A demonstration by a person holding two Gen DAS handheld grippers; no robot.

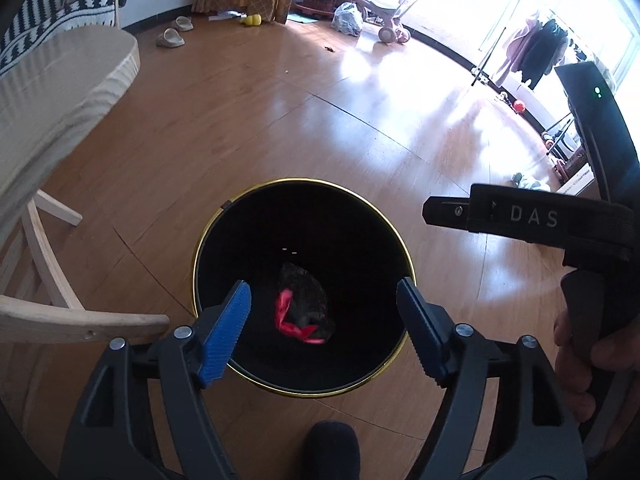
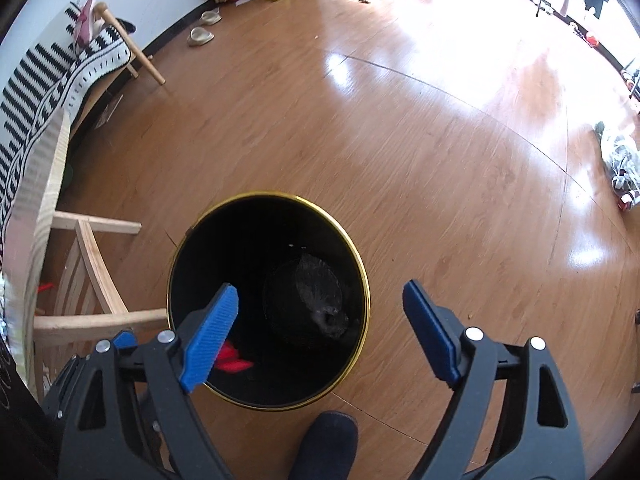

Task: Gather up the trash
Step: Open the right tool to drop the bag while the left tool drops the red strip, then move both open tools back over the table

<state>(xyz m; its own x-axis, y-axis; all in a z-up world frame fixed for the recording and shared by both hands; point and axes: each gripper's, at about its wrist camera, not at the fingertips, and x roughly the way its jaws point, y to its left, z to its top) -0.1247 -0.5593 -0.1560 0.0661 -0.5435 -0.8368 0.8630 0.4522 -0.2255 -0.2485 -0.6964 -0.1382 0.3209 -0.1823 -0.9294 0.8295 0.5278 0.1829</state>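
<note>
Chair (image 1: 80,320) beside black bin (image 1: 248,208), slippers (image 1: 172,36) well apart.

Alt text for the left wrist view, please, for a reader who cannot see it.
The left gripper hangs open and empty over a black bin with a gold rim on a wooden floor; a red scrap and dark trash lie inside. The right gripper shows at right, a wooden chair at left.

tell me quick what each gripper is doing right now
left gripper: open, empty, over the bin.
right gripper: open, empty.
</note>
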